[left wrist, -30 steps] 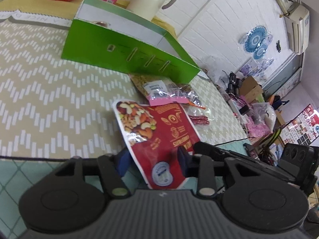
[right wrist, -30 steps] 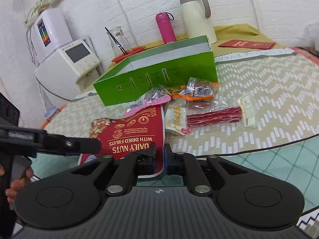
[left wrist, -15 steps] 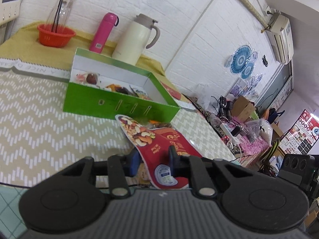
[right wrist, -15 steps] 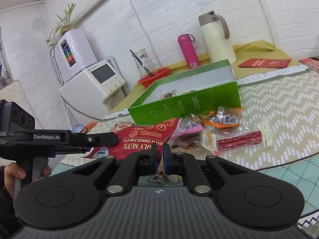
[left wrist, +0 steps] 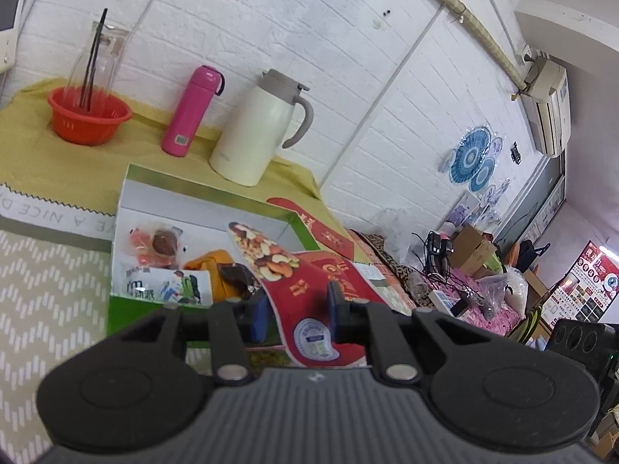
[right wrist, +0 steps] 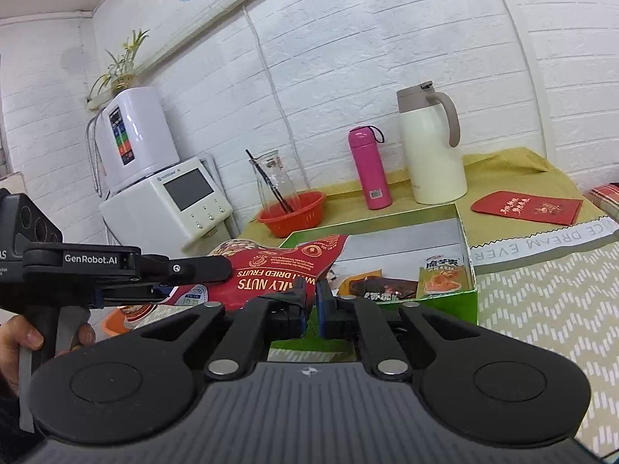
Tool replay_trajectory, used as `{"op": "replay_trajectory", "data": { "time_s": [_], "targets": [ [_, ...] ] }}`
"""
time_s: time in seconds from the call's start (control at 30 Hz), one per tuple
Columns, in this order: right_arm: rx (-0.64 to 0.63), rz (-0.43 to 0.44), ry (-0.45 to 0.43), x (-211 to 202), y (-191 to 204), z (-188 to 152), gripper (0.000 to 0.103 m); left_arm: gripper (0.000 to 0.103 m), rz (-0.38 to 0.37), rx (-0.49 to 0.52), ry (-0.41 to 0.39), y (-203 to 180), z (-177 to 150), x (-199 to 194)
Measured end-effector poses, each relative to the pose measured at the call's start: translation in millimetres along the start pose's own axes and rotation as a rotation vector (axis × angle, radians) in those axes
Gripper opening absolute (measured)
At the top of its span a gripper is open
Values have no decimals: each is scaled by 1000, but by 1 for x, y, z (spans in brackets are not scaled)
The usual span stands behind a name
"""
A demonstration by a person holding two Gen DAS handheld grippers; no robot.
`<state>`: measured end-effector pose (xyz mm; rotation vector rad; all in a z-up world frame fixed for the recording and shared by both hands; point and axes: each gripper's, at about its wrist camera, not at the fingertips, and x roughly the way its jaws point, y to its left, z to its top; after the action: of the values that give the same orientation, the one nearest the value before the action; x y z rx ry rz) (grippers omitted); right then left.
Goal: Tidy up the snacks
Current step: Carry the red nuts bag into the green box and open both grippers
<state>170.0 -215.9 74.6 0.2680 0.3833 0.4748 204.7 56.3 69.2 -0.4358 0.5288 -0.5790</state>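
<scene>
Left tool (left wrist: 296, 315) clamped on red nut bag (left wrist: 305, 282); right tool (right wrist: 310, 301) pinches the same bag's (right wrist: 271, 270) edge. Bag held above green box's (left wrist: 127, 309) near wall. Box holds snack packets (left wrist: 162, 243); cream jug (right wrist: 431, 147) behind box.

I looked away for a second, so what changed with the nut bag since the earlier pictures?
The red nut bag left the table: both hand-held grippers, left and right, lifted it toward the green box. The left closed on it. The box, flask and jug stayed put.

The nut bag (left wrist: 305, 294) hides the green box's (left wrist: 127, 309) right half.
</scene>
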Motion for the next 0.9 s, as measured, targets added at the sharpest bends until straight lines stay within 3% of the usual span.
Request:
{"op": "replay_trajectory", "data": {
  "time_s": [0.37, 0.5, 0.57, 0.6, 0.63, 0.7, 0.77, 0.9],
  "targets": [
    [60, -79, 64, 58, -53, 6, 12, 12, 2, -46, 105, 38, 21, 94],
    [-15, -133, 90, 80, -57, 4, 14, 13, 20, -34, 133, 48, 27, 117],
    [-83, -160, 107, 92, -56, 3, 29, 23, 36, -36, 140, 54, 32, 127],
    [-119, -172, 111, 96, -54, 1, 41, 55, 60, -44, 133, 56, 32, 129],
    [-160, -179, 107, 98, -51, 0, 70, 75, 81, -55, 115, 58, 33, 128],
    [-227, -193, 64, 96, -43, -5, 103, 76, 92, -38, 67, 58, 33, 123],
    [-296, -196, 9, 89, -35, -9, 103, 82, 116, 19, 49, 53, 34, 118],
    [-321, -183, 14, 86, -29, -9, 103, 84, 201, 97, 31, 43, 34, 111]
  ]
}}
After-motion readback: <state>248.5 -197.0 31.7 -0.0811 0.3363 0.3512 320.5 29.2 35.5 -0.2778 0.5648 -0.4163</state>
